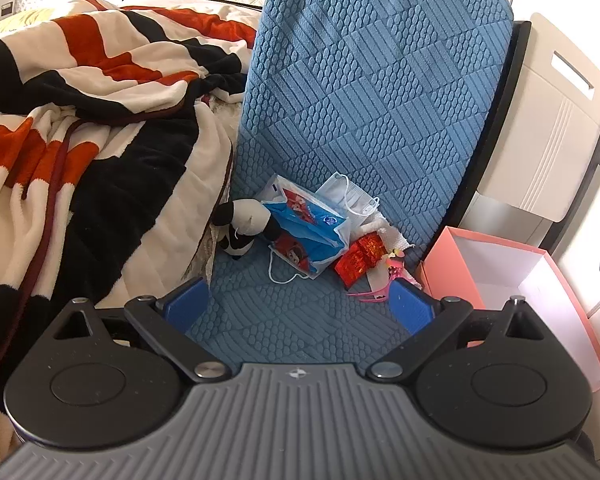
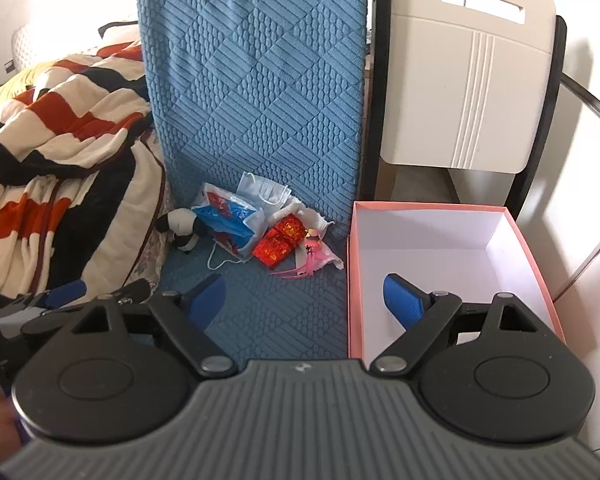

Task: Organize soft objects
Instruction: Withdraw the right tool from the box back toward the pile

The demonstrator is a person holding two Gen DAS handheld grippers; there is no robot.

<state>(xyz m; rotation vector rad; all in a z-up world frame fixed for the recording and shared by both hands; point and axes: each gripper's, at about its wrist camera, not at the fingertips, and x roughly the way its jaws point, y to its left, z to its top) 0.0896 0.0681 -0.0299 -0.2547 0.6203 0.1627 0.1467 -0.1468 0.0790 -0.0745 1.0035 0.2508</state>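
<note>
1. The soft things lie heaped at the frame's centre on the blue chair seat [image 1: 300, 312]: a black-and-white plush toy [image 1: 242, 232], printed mask packets [image 1: 308, 236], and loose face masks [image 1: 352, 196].
2. The pink box [image 2: 440, 248] sits empty at right, just beside the seat.
3. Left gripper [image 1: 300, 308] and right gripper [image 2: 308, 300]: jaws spread wide, holding nothing.
4. The heap lies straight ahead of the left jaws, the likelier picker.
5. Packet print is unreadable.
</note>
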